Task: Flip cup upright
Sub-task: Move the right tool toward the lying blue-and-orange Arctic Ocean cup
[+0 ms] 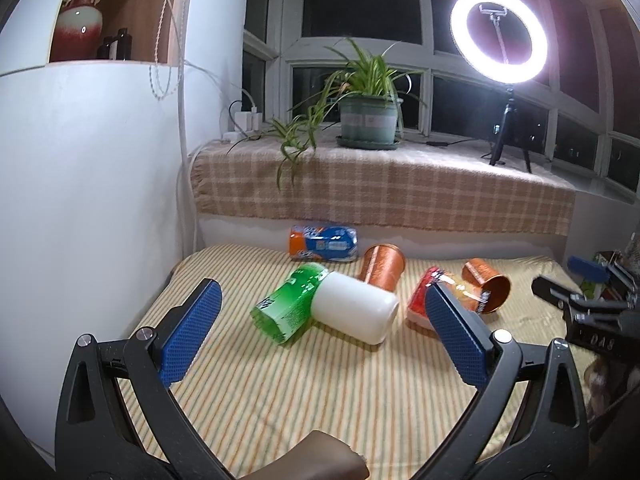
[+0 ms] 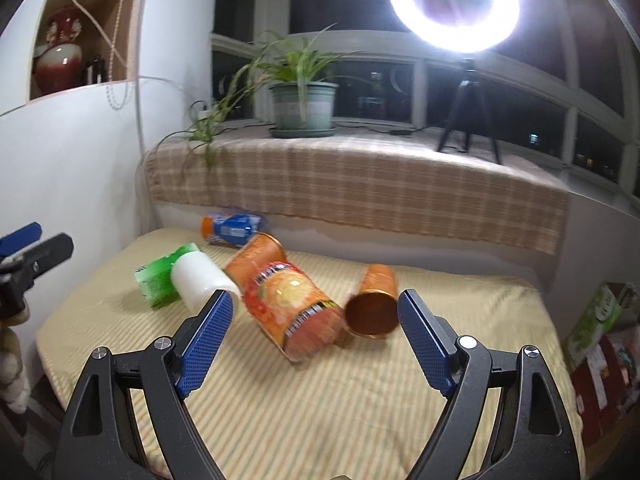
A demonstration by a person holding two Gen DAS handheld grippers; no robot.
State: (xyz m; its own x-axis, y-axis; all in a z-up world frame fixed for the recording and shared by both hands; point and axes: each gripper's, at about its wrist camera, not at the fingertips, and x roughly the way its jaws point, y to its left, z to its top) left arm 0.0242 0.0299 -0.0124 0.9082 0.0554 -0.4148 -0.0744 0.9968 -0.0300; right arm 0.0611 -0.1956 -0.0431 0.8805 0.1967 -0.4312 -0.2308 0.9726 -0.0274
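Copper sheen: two metal cups lie on their sides on the striped mat; the nearer copper cup [image 2: 374,306] rests just right of the orange can [image 2: 294,304], mouth toward me.
Grippers: my right gripper [image 2: 314,334] and left gripper [image 1: 320,322] both spread wide, holding nothing.
Handling: I judge it light, stiff, slick-walled, prone to roll.
Hold: across the body, near the rim.
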